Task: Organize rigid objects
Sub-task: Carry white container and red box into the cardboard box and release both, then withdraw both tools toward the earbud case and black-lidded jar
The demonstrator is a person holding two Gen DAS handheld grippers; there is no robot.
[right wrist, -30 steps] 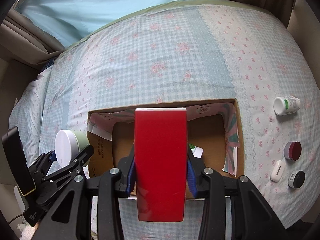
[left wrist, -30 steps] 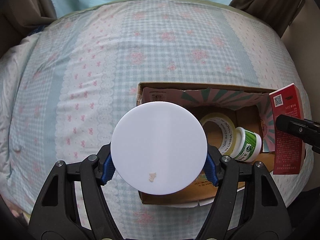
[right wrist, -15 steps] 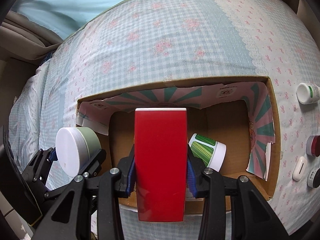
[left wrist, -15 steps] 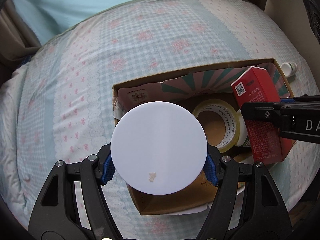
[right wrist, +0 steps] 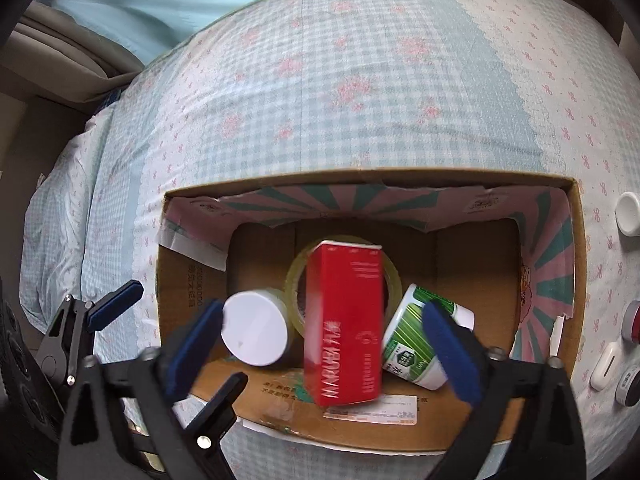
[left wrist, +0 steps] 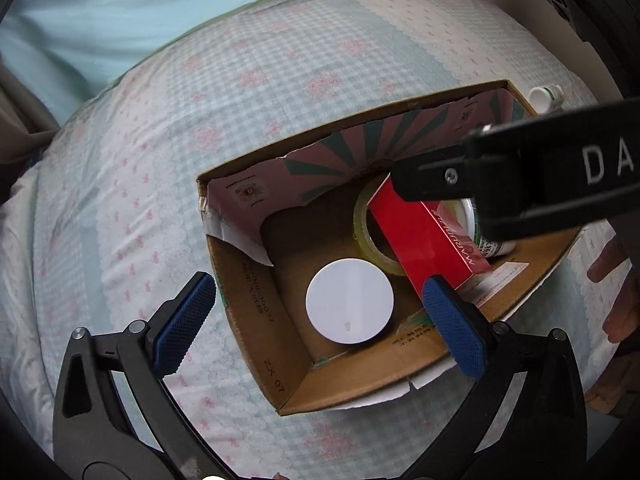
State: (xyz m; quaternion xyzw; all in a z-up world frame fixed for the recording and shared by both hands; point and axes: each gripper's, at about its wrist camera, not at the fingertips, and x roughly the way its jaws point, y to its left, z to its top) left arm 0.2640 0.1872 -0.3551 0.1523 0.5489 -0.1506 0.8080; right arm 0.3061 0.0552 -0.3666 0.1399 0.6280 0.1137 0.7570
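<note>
An open cardboard box (left wrist: 256,312) (right wrist: 576,264) lies on the bed. Inside it are a white-lidded jar (left wrist: 349,306) (right wrist: 256,329), a red carton (left wrist: 428,240) (right wrist: 344,328) lying across a roll of clear tape (left wrist: 366,236) (right wrist: 294,280), and a green-and-white bottle (right wrist: 420,344) on its side. My left gripper (left wrist: 320,320) is open above the box, over the jar. My right gripper (right wrist: 320,344) is open above the box, with the red carton loose between its blue pads (right wrist: 452,352). The right gripper's body also crosses the left wrist view (left wrist: 520,184).
Right of the box on the bedcover lie a white bottle (right wrist: 629,214) (left wrist: 545,98), a red-lidded jar (right wrist: 632,322), a small white device (right wrist: 606,366) and a dark round item (right wrist: 630,384). A hand (left wrist: 616,292) shows at the right edge.
Both grippers have opened. The white-lidded jar has dropped from the left gripper into the box, and the red carton has dropped from the right gripper onto the tape roll.
</note>
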